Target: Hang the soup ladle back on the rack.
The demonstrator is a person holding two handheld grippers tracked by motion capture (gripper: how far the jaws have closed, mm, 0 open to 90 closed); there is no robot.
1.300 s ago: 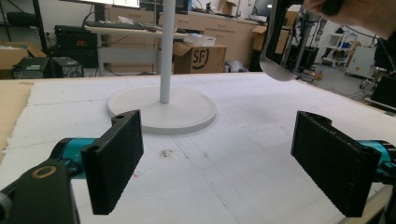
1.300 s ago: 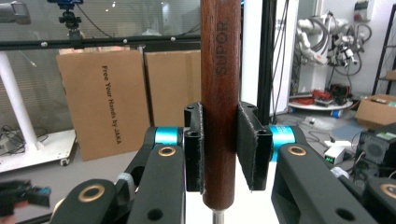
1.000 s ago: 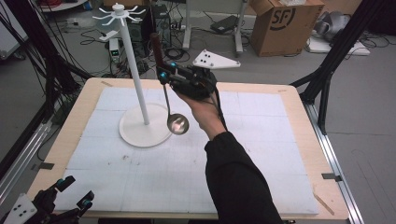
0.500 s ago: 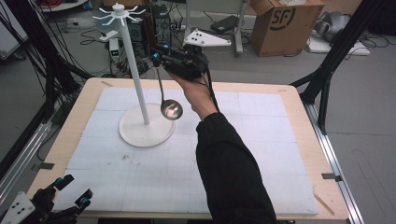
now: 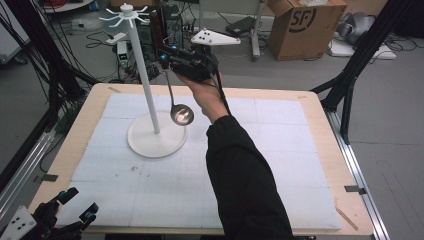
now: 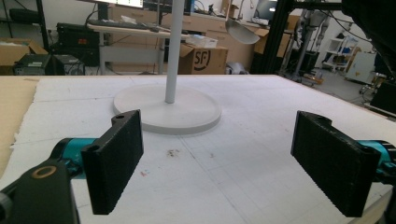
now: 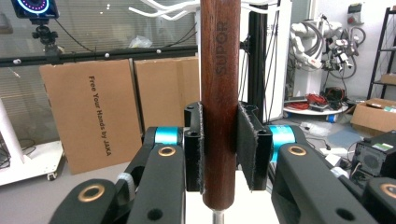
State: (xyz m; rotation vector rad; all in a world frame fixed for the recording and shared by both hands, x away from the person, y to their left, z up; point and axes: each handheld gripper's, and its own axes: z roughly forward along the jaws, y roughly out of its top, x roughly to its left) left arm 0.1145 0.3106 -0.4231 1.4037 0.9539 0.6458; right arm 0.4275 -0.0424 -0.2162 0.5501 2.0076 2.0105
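Observation:
A metal ladle [image 5: 180, 114] with a dark wooden handle [image 7: 219, 93] hangs upright in the air, bowl down, just right of the pole of a white hook stand [image 5: 142, 75]. My right gripper [image 5: 167, 54] is shut on that handle, held high beside the pole below the stand's hooked crown [image 5: 126, 14]. In the right gripper view the pads [image 7: 247, 144] press the handle from both sides. The stand's round base [image 5: 156, 140] rests on the white mat. My left gripper [image 5: 75, 207] stays low at the table's front left corner, open, its jaws wide apart and empty [image 6: 219, 163]. From there I see the ladle's bowl [image 6: 242, 32] above the base [image 6: 168, 112].
White foam mat [image 5: 280, 165] covers a wooden table [image 5: 327, 150]. Behind the table stand a cardboard box [image 5: 305, 25], cables and black frame legs [image 5: 350, 85]. A person's dark sleeve [image 5: 245, 185] reaches across the middle of the mat.
My right gripper has lifted the ladle higher and carried it left and away, closer to the stand's pole. The left gripper has hardly moved.

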